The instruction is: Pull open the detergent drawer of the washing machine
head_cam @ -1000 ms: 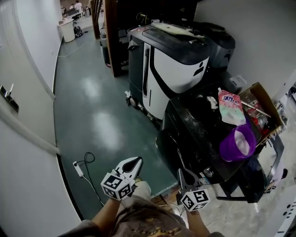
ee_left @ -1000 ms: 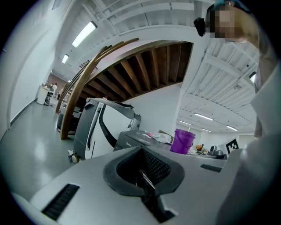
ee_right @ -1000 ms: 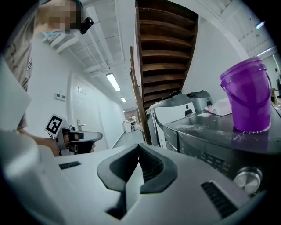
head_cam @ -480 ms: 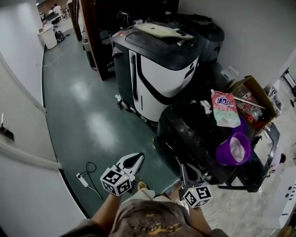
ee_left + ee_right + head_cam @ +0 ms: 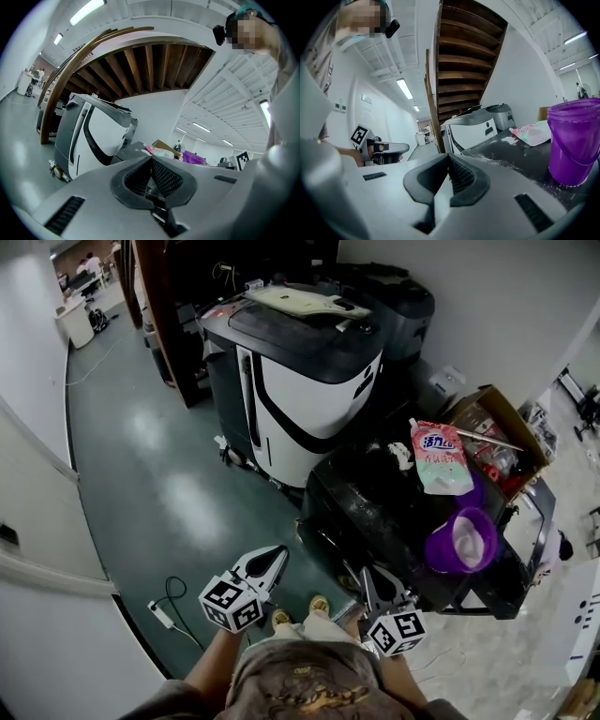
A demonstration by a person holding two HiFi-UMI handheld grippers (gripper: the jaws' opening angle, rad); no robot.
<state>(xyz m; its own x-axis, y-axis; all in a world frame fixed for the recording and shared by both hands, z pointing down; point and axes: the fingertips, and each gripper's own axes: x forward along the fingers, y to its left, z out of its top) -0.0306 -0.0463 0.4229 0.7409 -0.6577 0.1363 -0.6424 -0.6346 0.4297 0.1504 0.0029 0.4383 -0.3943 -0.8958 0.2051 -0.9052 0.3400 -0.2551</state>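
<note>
left tool [image 5: 280, 552]: jaws fully closed, tips meeting, nothing between them [image 5: 151, 160]; held low in front of the person, over the green floor [image 5: 159, 474], clear of the washing machine.
right tool [image 5: 365, 574]: jaws closed tip to tip, empty [image 5: 449, 156]; held just off the near corner of the washing machine, not touching it.
washing machine [image 5: 370, 512]: black housing at centre right of the head view; top panel dusty, with white powder marks.
detergent drawer: cannot be made out on the dark housing in any view.
purple cup [image 5: 459, 542]: upright on the machine top, near its right edge; large at the right of the right gripper view [image 5: 574, 140].
detergent pouch [image 5: 439, 457]: pink and white, lying flat on the machine top beyond the cup.
cardboard box [image 5: 497, 423]: open, just behind the pouch, against the wall.
white-and-black machine [image 5: 300, 381]: stands on the floor beyond the washing machine.
power strip [image 5: 159, 613]: on the floor left of the left tool, with a looped cable.
</note>
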